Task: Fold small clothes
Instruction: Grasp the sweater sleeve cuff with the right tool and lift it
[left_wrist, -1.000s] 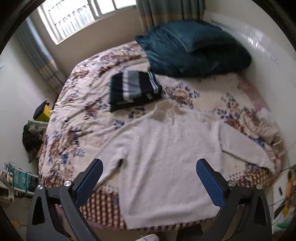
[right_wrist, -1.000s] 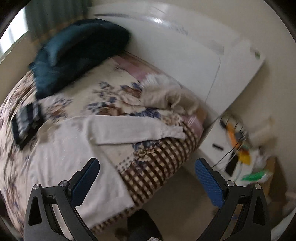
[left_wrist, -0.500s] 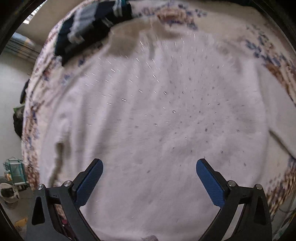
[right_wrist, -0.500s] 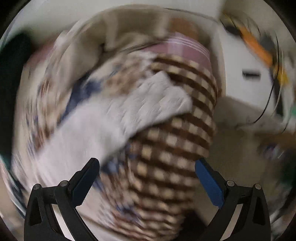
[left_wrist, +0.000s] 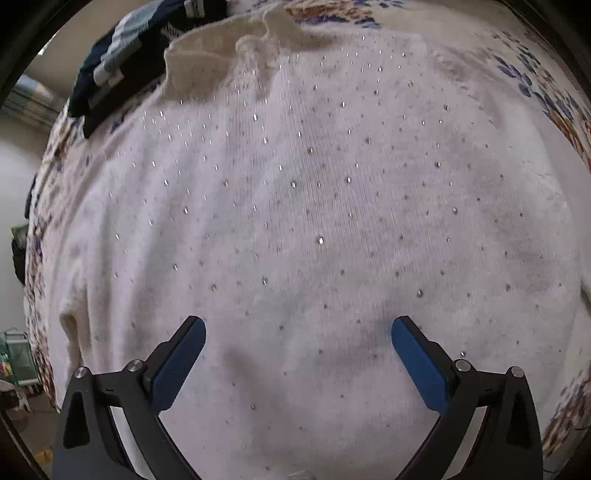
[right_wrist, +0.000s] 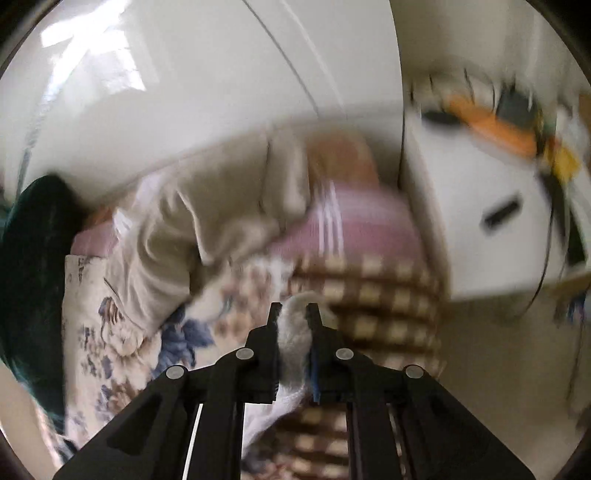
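The right gripper (right_wrist: 294, 308) is closing its jaws, and a fold of the white sweater (right_wrist: 291, 343) is pinched between the pads, over the bed's checked edge (right_wrist: 384, 299). The left gripper (left_wrist: 298, 328) stands with its blue pads wide apart just above the sweater's body (left_wrist: 314, 221) (whether they touch the knit cannot be told), nothing held. The sweater lies spread flat on the floral bedspread (left_wrist: 554, 96), its front dotted with small shiny studs. Beyond the collar (left_wrist: 221, 55) sits a folded navy striped garment (left_wrist: 122, 55); its white tag is too small to read.
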